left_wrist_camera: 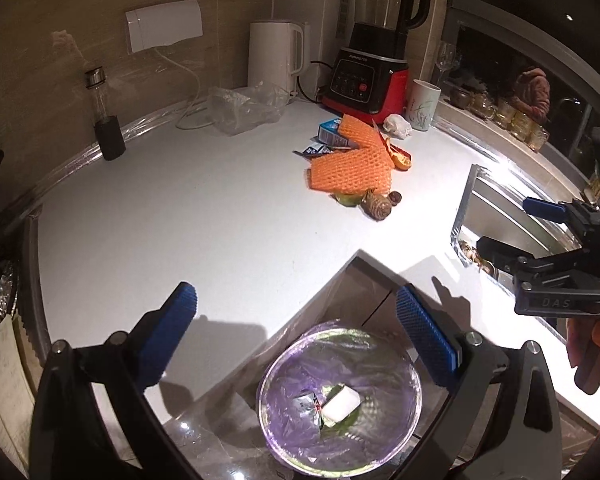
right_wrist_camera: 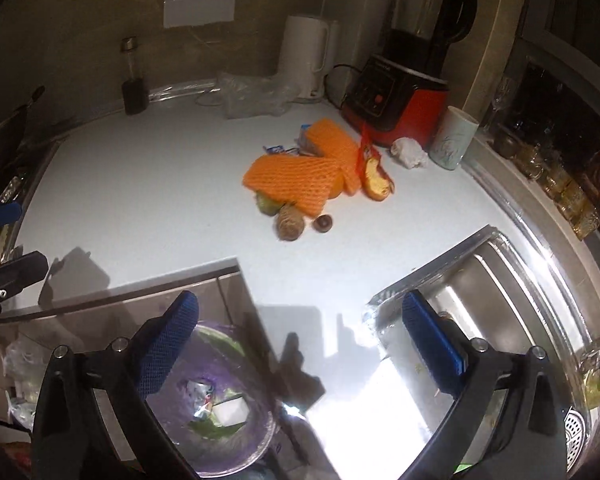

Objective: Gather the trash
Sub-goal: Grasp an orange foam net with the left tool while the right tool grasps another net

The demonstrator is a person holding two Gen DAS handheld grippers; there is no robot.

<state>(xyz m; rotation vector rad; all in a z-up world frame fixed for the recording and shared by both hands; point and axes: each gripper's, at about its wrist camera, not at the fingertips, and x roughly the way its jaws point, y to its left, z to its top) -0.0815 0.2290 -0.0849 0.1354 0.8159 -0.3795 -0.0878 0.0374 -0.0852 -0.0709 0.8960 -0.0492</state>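
Note:
A pile of trash lies on the white counter [left_wrist_camera: 180, 220]: orange foam nets [left_wrist_camera: 350, 168], an orange peel [left_wrist_camera: 400, 158], a small blue carton [left_wrist_camera: 328, 132], a crumpled white tissue [left_wrist_camera: 396, 125], a brown shell [left_wrist_camera: 378, 205] and a green scrap. The pile also shows in the right wrist view [right_wrist_camera: 296, 178]. A bin with a purple liner [left_wrist_camera: 340, 396] stands below the counter corner and holds a white piece and foil. My left gripper [left_wrist_camera: 304, 332] is open and empty above the bin. My right gripper [right_wrist_camera: 304, 340] is open and empty over the counter's front edge; it also shows in the left wrist view [left_wrist_camera: 516, 228].
A white kettle [left_wrist_camera: 276, 56], a red and black blender [left_wrist_camera: 372, 44], a white cup [left_wrist_camera: 422, 105], a clear plastic bag [left_wrist_camera: 244, 108] and a dark bottle [left_wrist_camera: 104, 120] stand along the back wall. A steel sink [right_wrist_camera: 500, 300] is at the right. Glasses line the window sill [left_wrist_camera: 512, 120].

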